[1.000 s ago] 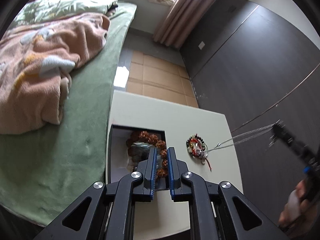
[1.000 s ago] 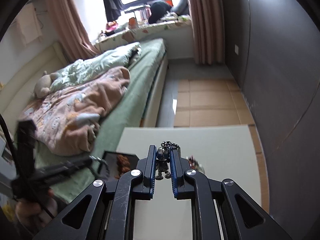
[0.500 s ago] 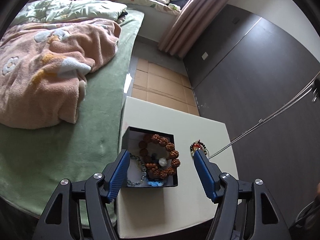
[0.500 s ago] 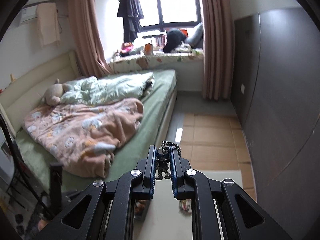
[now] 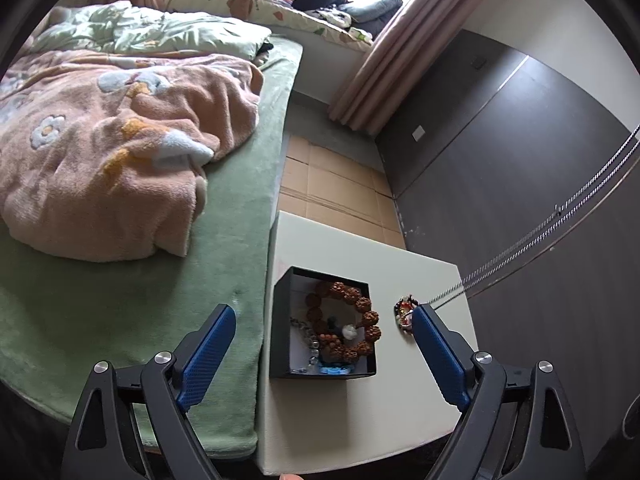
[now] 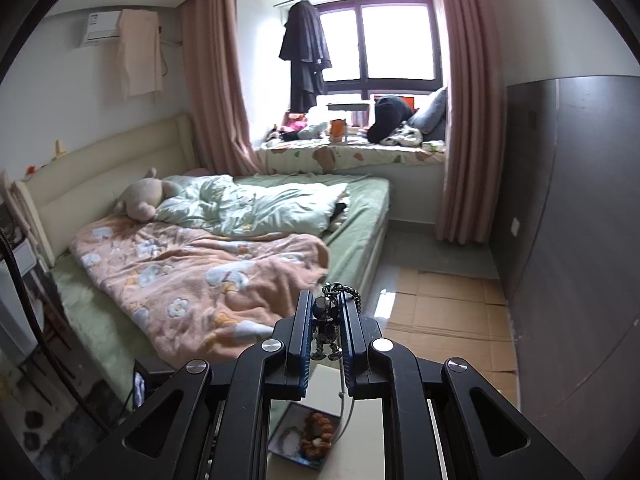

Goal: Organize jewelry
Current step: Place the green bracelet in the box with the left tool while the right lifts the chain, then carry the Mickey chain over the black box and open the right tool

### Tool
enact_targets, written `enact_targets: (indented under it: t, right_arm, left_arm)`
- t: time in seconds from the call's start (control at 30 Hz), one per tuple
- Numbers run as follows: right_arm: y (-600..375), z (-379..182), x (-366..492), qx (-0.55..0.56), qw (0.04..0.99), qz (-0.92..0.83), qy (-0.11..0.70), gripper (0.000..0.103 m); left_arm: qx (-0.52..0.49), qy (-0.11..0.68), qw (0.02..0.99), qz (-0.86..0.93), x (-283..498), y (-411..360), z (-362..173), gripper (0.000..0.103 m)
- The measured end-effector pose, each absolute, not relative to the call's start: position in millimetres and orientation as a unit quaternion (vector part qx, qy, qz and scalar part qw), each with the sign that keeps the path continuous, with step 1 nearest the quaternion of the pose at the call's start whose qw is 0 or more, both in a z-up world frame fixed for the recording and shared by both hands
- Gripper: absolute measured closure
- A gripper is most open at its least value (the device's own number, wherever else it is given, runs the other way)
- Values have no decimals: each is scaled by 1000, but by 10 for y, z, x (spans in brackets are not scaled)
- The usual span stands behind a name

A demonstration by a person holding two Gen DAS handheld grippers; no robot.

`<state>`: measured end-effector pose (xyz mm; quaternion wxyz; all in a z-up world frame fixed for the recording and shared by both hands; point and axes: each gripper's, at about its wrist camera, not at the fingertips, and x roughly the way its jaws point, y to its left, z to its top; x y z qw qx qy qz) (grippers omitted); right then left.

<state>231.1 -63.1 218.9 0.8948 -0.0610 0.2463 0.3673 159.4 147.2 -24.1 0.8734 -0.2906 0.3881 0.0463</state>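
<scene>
Jewelry sits mostly inside a black box (image 5: pixel 322 372) on the cream counter (image 5: pixel 360 420), seen from above in the left wrist view. Inside the box lies a brown beaded bracelet (image 5: pixel 362 320), with a pale chain (image 5: pixel 306 330) at its 9 o'clock and a blue piece (image 5: pixel 334 369) at its 6 o'clock, against the box's near wall. Out on the counter, at 3 o'clock from the box and apart from it, rests a small red and dark beaded cluster (image 5: pixel 404 310). A silver necklace chain (image 5: pixel 532 236) runs taut from that cluster up toward 2 o'clock and out of the picture.

Left gripper (image 5: pixel 322 344) hangs above the box with its blue pads spread wide, holding nothing; the box shows between them. Right gripper (image 6: pixel 326 328) is raised high over the counter, pads narrow and clamped on a small dark metal figure pendant (image 6: pixel 326 326), whose chain (image 6: pixel 346 292) loops over the fingertips at 12 o'clock. At 6 o'clock below it the box and bracelet show again. A bed (image 5: pixel 120 300) with a pink blanket (image 5: pixel 112 152) lies at 9 o'clock of the counter.
</scene>
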Motion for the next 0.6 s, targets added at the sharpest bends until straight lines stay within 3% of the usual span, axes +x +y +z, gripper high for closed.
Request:
enact_targets:
  t: [0.27, 0.6]
  right_arm:
    - [-326, 1901, 2278, -60, 875, 396, 273, 89]
    - [-20, 1018, 2522, -36, 841, 410, 352, 89]
  left_arm:
    - [-304, 383, 870, 58, 1498, 1625, -289, 13]
    - [-316, 389, 862, 78, 1411, 1817, -405, 13]
